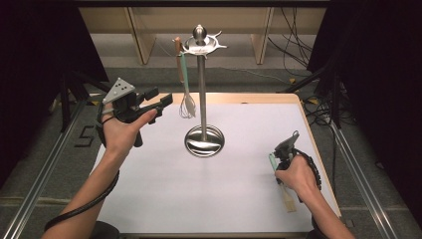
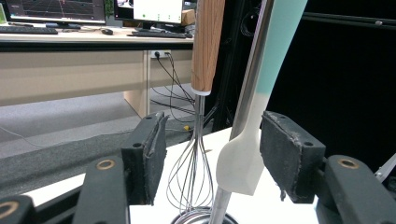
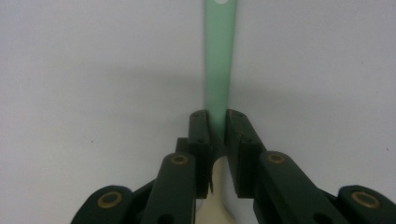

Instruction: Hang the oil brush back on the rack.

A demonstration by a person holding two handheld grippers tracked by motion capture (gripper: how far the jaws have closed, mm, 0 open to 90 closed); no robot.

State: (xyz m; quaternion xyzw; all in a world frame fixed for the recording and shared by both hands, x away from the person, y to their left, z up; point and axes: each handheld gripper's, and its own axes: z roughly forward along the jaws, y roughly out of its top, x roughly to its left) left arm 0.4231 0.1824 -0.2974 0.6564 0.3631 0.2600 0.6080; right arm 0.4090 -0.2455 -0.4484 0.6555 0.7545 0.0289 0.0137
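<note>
**Right gripper clamped on green-handled utensil; left gripper spread by the rack**

Nearest the camera in the high view: person's forearms entering from the bottom edge. The right hand sits at the table's near right and carries the right gripper.

Right gripper: jaws pinched on the utensil lying flat on the white table. Pads press the mint-green handle from both sides, as the right gripper view shows. The green handle runs away from the jaws and has a hole at its far end. A cream-coloured part sits under the jaws. In the high view the utensil's pale end pokes out below the hand, toward the near table edge.

Left gripper: jaws spread wide, nothing gripped. Held above the table's far left, pointing at the metal rack. The left gripper view looks between the pads at what hangs there: a wire whisk with a wooden handle and a mint-and-white spatula. The spatula blade is just beside the right-hand pad. I cannot tell whether they touch.

Rack: upright pole on a round steel base, mid-table. Whisk and spatula hang on its left side, well apart from the right gripper.
</note>
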